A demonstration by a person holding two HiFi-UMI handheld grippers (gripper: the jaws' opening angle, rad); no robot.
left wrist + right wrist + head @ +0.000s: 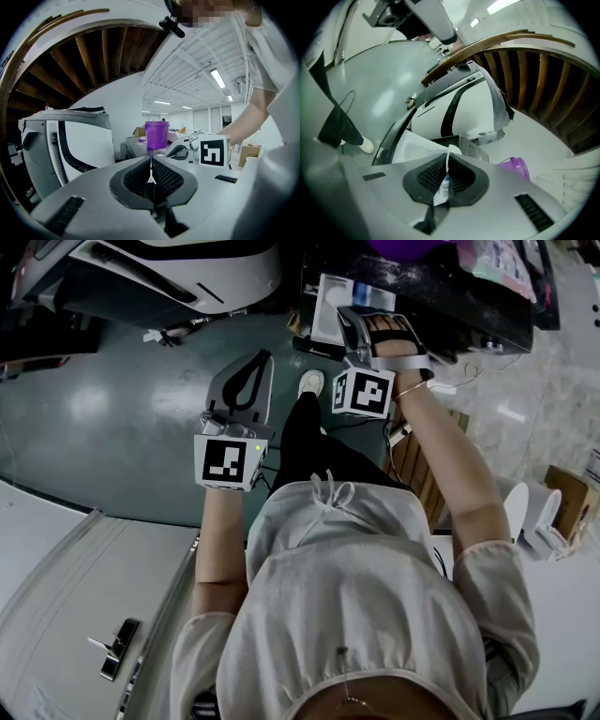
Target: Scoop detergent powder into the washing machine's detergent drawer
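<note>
While the right claw is clamped on a thin white item with blue print, I cannot tell what that item is; it stands edge-on between the 2 jaws, its rounded top just clearing their tips. It is held above the dark tabletop, at the upper right of the head view. A purple tub sits on the same tabletop just beyond and to the right of the claw, and the left gripper view shows it upright. Past the tub rises a large white machine with black trim, its panels curved. The left claw is held lower and to the left, well apart from the tabletop, over the grey-green floor. Its 2 jaws are pressed together with nothing between them, and they point toward the tub and the right gripper's marker cube. One pale shoe of the person shows on the floor between the 2 grippers.
</note>
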